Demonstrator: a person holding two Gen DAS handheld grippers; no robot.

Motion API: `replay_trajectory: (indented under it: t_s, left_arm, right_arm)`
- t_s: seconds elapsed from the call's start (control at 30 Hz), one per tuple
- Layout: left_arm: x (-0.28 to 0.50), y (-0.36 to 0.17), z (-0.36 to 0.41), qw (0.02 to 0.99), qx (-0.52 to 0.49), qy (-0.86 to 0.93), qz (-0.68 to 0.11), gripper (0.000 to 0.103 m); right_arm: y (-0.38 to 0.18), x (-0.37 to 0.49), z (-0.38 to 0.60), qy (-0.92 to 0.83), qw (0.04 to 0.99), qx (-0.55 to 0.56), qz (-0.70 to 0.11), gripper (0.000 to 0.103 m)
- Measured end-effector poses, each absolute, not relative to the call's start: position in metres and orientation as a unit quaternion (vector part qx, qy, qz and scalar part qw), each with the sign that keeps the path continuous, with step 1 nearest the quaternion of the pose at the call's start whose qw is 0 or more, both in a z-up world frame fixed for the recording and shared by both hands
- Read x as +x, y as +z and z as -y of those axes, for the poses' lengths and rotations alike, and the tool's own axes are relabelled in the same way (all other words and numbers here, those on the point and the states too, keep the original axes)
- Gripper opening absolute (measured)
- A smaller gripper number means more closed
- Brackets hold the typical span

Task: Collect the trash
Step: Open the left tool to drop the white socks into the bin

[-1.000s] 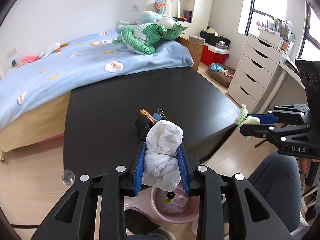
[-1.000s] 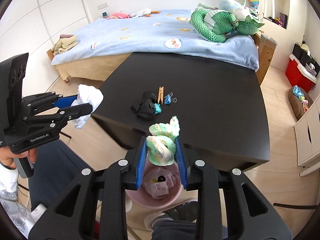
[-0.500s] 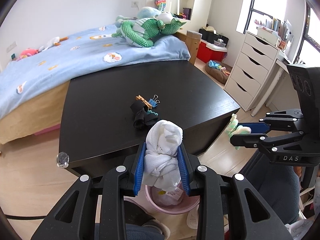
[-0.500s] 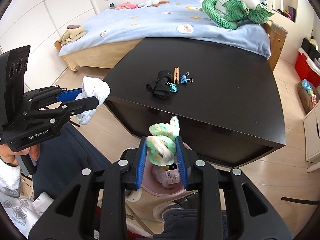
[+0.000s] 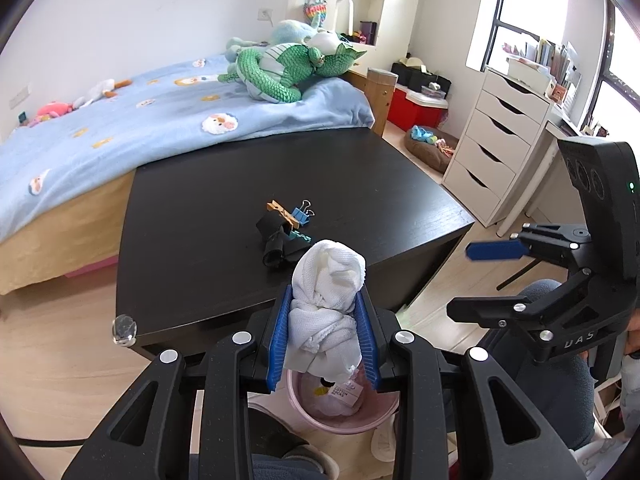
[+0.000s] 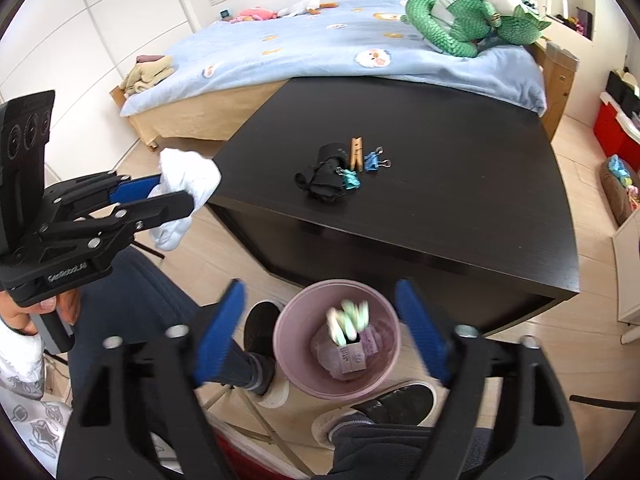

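My left gripper (image 5: 322, 330) is shut on a crumpled white cloth (image 5: 326, 304) and holds it above the pink bin (image 5: 344, 420) on the floor; it also shows in the right wrist view (image 6: 176, 196) with the cloth (image 6: 184, 184). My right gripper (image 6: 320, 332) is open and empty over the pink bin (image 6: 336, 340). A green and white wad (image 6: 348, 318), blurred, is dropping into the bin. On the black table (image 6: 440, 184) lie a black item (image 6: 322, 178), a wooden clothespin (image 6: 356, 153) and blue binder clips (image 6: 372, 160).
A bed with blue cover (image 5: 120, 128) and green plush dragon (image 5: 288, 64) stands behind the table. White drawers (image 5: 496, 148) are at the right. The person's legs and shoes (image 6: 260, 336) flank the bin.
My right gripper has opened and let go of the green and white wad, which falls into the bin. Both grippers have drawn back from the table, over the bin.
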State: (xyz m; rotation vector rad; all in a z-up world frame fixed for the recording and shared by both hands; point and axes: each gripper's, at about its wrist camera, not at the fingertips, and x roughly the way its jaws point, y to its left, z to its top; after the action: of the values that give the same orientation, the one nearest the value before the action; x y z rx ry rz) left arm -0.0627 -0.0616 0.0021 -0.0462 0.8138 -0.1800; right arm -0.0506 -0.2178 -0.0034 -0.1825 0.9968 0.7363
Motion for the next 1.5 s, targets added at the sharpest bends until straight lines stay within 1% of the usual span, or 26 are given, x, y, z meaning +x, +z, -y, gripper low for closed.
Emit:
replay_trajectory:
  t_s: [0.1, 0.27, 0.53, 1.23, 1.5]
  left_arm:
    - [-0.062, 0.001, 0.064, 0.913, -0.022, -0.092, -0.398, 0.031]
    - [-0.062, 0.000, 0.067, 0.910, -0.018, -0.100, -0.401, 0.031]
    - [-0.062, -0.001, 0.075, 0.907, -0.011, -0.113, -0.405, 0.031]
    - [-0.057, -0.008, 0.093, 0.897, 0.003, -0.137, -0.420, 0.031]
    - [-0.054, -0.013, 0.097, 0.890, 0.002, -0.151, -0.430, 0.034]
  right_arm:
    - [-0.003, -0.049, 0.220, 0.336, 0.815, -0.085, -0.464, 0.092]
    - [0.000, -0.047, 0.226, 0.324, 0.822, -0.083, -0.461, 0.098]
    - [0.005, -0.045, 0.232, 0.316, 0.827, -0.077, -0.458, 0.099]
    - [0.012, -0.040, 0.251, 0.288, 0.839, -0.067, -0.456, 0.099]
    - [0.012, -0.037, 0.256, 0.286, 0.840, -0.058, -0.458, 0.099]
